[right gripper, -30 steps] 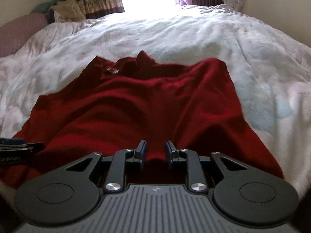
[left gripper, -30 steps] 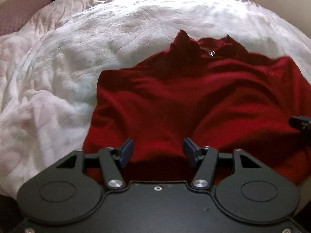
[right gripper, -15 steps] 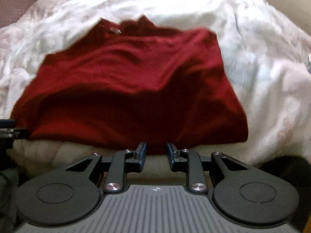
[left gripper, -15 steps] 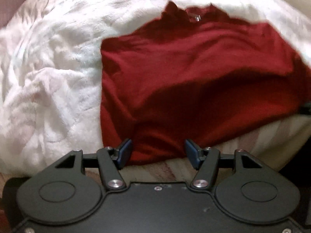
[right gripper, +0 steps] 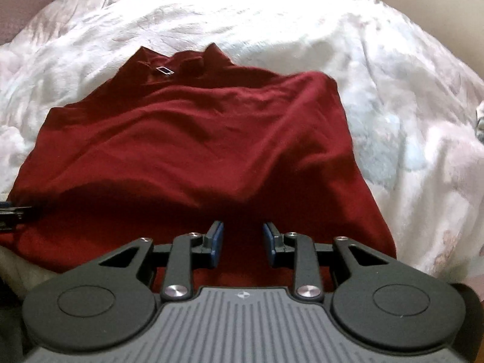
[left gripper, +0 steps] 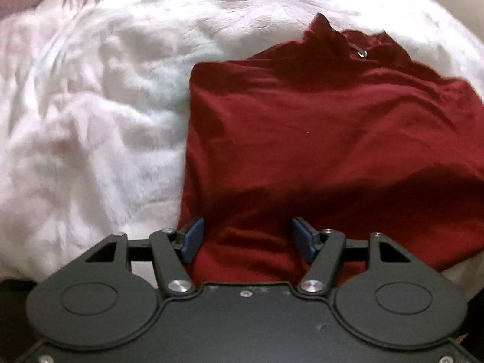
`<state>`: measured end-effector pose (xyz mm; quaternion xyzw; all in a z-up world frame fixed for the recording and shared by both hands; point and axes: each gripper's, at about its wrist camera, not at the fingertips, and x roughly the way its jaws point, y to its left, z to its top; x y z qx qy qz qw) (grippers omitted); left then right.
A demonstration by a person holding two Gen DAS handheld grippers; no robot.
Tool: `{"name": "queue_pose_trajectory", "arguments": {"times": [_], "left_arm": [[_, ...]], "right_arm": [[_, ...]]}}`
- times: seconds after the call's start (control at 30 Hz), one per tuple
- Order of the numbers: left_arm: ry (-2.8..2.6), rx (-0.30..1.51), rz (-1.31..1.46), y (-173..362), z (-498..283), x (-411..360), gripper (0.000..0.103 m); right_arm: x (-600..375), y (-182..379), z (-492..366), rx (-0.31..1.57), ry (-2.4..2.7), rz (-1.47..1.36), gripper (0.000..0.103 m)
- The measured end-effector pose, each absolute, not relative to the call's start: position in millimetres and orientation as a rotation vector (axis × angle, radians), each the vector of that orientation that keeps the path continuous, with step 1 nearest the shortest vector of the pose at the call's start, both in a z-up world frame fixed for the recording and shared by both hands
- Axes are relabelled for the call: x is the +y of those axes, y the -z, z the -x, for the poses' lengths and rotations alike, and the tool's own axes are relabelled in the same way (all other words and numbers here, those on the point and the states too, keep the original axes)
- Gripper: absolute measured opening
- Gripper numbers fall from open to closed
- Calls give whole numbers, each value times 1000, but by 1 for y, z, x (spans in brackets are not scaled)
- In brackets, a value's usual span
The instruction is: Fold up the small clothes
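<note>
A: We're at the foot of the bed, and a dark red collared shirt (right gripper: 196,139) lies spread on the white floral duvet (right gripper: 378,96), collar (right gripper: 181,60) at the far end, hem towards us.

B: Look at the left gripper (left gripper: 246,237): blue-padded fingers (left gripper: 190,236) set wide apart, over the near left part of the shirt (left gripper: 317,139), close to its left edge.

A: Nothing pinched between them, just red cloth showing in the gap. The right gripper (right gripper: 243,243) has its jaws parted too, a narrower gap, over the hem nearer the right side.

B: From the right wrist view, the tip of the left gripper (right gripper: 13,213) peeks in at the far left edge, by the shirt's near left corner.

A: A small white label (right gripper: 165,70) shows inside the collar. The fabric is rumpled, with a shadowed fold across the near part.

B: And a mauve pillow (right gripper: 24,15) sits far back on the left.
</note>
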<state>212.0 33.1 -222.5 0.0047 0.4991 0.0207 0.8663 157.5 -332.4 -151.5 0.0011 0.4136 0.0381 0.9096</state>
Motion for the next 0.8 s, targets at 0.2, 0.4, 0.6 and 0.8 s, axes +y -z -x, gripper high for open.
{"name": "queue_pose_trajectory", "arguments": {"times": [0.2, 0.4, 0.6, 0.8], "left_arm": [[-41, 1049, 17, 214, -205, 41, 66], [-81, 1044, 11, 212, -194, 48, 67], [-94, 1045, 88, 203, -190, 62, 67], [-40, 889, 158, 160, -187, 50, 64]], "right_arm": [[-356, 153, -155, 852, -36, -39, 33], [-374, 151, -152, 854, 20, -57, 33], [-380, 149, -150, 853, 60, -47, 32], [-363, 114, -140, 665, 61, -21, 32]]}}
